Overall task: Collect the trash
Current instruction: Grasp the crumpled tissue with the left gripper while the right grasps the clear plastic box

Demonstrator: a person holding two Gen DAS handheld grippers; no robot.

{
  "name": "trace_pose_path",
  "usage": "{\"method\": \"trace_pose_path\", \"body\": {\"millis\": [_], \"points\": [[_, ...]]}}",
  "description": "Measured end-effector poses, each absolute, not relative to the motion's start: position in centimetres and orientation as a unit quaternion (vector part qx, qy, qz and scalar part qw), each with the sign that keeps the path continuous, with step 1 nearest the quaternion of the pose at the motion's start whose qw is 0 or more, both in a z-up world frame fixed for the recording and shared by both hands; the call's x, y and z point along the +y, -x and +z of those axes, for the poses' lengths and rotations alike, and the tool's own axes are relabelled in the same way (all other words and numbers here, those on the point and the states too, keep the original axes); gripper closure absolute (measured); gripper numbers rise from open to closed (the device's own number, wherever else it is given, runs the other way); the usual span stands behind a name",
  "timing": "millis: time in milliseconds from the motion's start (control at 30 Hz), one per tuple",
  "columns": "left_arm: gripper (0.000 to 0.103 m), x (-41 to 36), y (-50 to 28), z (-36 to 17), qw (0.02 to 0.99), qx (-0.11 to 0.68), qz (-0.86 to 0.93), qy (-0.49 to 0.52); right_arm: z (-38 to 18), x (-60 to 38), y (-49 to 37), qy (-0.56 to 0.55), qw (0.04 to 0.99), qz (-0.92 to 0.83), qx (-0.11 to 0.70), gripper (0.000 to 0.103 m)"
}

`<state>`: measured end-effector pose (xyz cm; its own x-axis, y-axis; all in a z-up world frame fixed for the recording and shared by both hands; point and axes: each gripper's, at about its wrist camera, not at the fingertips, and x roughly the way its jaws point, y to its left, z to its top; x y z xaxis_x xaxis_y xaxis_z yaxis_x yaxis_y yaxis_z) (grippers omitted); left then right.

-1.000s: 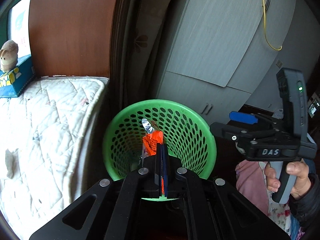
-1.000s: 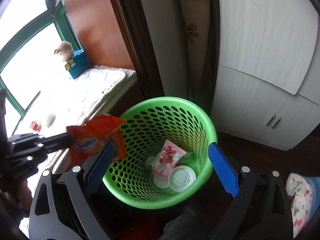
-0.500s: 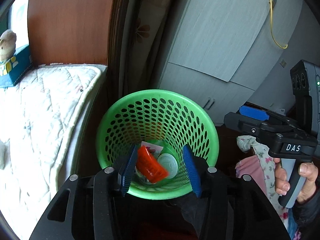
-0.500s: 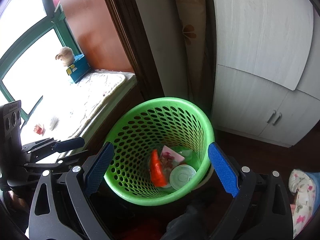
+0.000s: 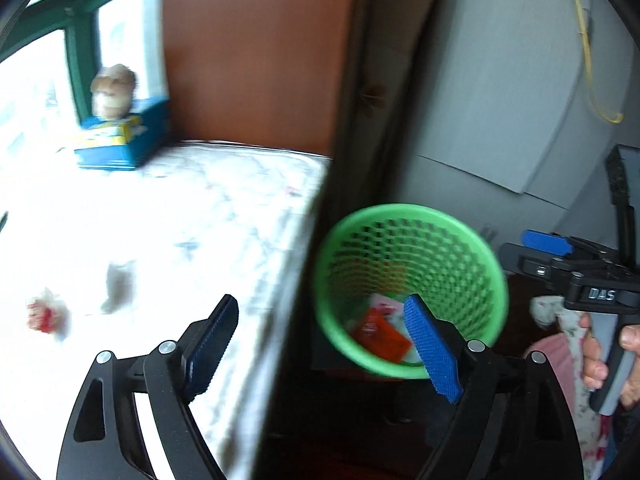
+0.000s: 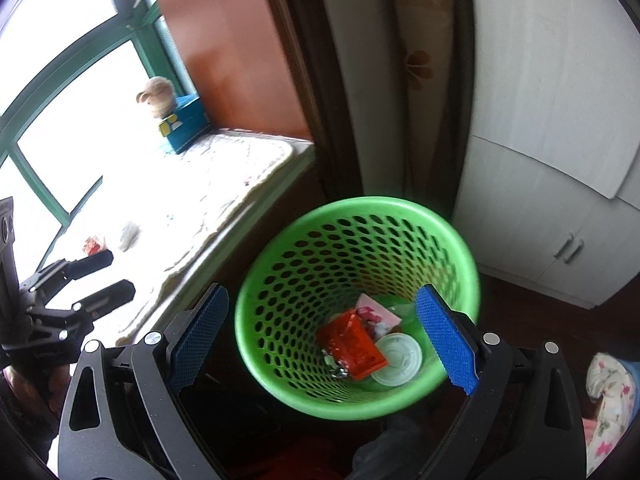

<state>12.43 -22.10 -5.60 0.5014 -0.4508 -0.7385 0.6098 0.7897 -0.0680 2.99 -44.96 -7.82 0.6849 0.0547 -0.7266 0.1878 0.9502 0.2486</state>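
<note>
So the left tongs (image 5: 320, 344) are spread wide with nothing between the blue pads; the jaws have just been opening, and the orange snack wrapper (image 6: 352, 344) they let go of is now lying at the bottom of the green mesh wastebasket (image 6: 360, 216). It sits next to a pink wrapper (image 6: 376, 314) and a white round lid (image 6: 398, 360), touching or overlapping both. That drop looks done.

The right tongs (image 6: 324, 336) are also released and empty, hovering above the basket with the rim framed between the pads. In the left wrist view they show off to the right, with the person's hand (image 5: 608, 356) on the grey handle.

The left wrist view is pretty motion-blurred and points partly across the quilted window-seat cushion (image 5: 224, 216) beside the basket. Two bits of litter are out there: a red-and-white crumpled scrap (image 5: 44, 316) near the left edge, and a greyish wad (image 5: 118, 284) just beside it, a bit closer to the basket. Too smeared to say what either actually is. At the back sits a plush toy (image 6: 158, 94) on a blue box (image 6: 186, 128), probably not trash.

Best guess for the step: between items, drop finished, heading for the next piece. Next move calls for reaching the left tongs out over the cushion, lining up the wide jaws on one scrap, and pinching low, since both look flat and soft against the fabric.
</note>
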Motion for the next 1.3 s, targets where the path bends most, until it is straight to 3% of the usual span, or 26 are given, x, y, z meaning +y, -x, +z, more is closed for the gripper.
{"method": "trace_pose_path", "body": {"millis": [467,667,1000,1300], "points": [[0.017,-9.0,-18.1,-4.1,0.922,0.369,-0.089,-0.079,-7.2,-38.5,-6.7,-0.126,0.906,0.025,0.404,0.009],[0.017,-3.0,-22.4,-5.4,0.917,0.396,-0.017,-0.045,-6.9,-35.6,-8.2,-0.11,0.905,0.046,0.408,0.009],[0.018,-1.4,-27.4,-7.8,0.905,0.422,-0.011,-0.057,-7.5,-31.3,-11.2,-0.088,0.897,0.077,0.426,0.009],[0.042,-0.8,-29.6,-10.5,0.888,0.455,-0.046,-0.035,-8.4,-27.7,-14.7,-0.063,0.888,0.11,0.441,0.009]]}}
